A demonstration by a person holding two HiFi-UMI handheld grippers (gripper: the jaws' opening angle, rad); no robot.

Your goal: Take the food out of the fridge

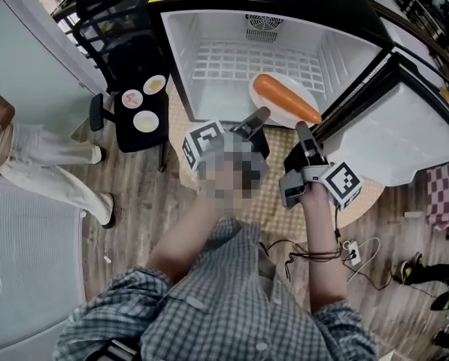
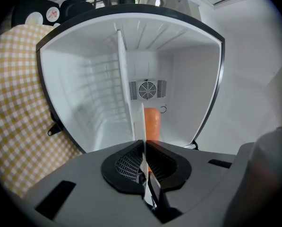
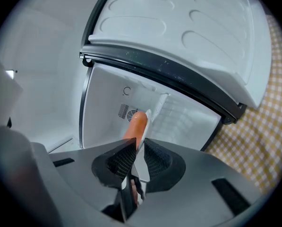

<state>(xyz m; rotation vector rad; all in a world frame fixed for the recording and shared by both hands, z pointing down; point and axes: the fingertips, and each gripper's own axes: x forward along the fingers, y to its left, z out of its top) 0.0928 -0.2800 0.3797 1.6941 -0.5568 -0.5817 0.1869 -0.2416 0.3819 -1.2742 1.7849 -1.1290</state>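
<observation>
A white plate (image 1: pixel 275 108) with a long orange carrot (image 1: pixel 286 98) on it is at the mouth of the open white fridge (image 1: pixel 232 55). My left gripper (image 1: pixel 259 114) is shut on the plate's near rim, and my right gripper (image 1: pixel 301 127) is shut on the rim just to its right. In the left gripper view the plate (image 2: pixel 143 150) shows edge-on between the pads, with the carrot (image 2: pixel 152 123) beyond it. The right gripper view shows the same plate (image 3: pixel 140 152) edge-on in its jaws and the carrot (image 3: pixel 135 125) behind.
The fridge door (image 1: pixel 423 138) hangs open at the right. A wire shelf (image 1: pixel 239 59) sits at the fridge's back. The fridge stands on a yellow checked cloth (image 2: pixel 13 103). A black chair (image 1: pixel 134 81) with small dishes stands at left, near a person's legs (image 1: pixel 36 156). Cables (image 1: pixel 352 253) lie on the floor.
</observation>
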